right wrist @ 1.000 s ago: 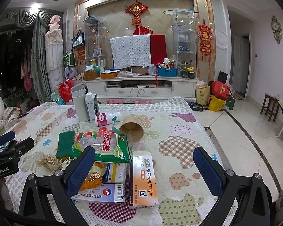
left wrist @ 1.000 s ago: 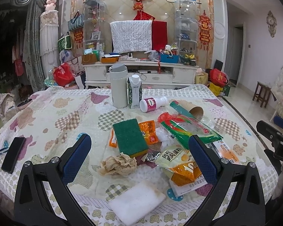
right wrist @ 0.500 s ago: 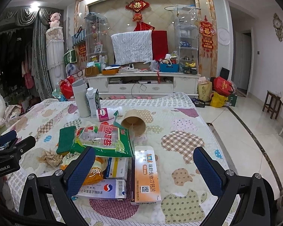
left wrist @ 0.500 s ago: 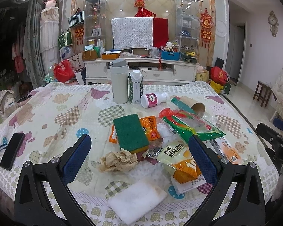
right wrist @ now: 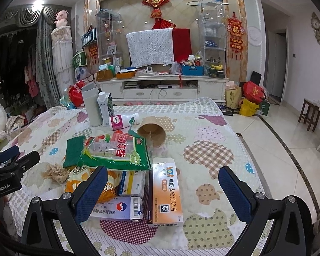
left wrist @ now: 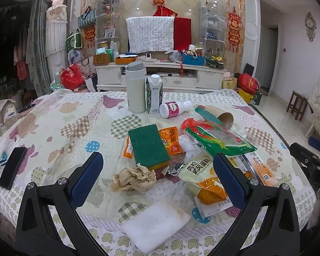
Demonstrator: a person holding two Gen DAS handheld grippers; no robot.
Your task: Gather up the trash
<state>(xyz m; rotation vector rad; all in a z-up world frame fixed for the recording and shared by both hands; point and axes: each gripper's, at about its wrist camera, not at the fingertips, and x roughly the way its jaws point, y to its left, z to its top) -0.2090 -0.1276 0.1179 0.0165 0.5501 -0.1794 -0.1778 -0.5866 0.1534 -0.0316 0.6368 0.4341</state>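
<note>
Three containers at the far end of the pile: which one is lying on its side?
The white bottle with the pink label. The grey flask and the milk carton both stand upright beside it.

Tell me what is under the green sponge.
The green sponge lies on an orange packet, whose edges stick out on both sides. The packet's middle is covered, and whether anything else lies beneath cannot be seen.

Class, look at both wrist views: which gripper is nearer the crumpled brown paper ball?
Left. The left gripper is open with the crumpled brown paper ball between its fingers. The right gripper hovers over the medicine boxes, the ball off to its left.
</note>
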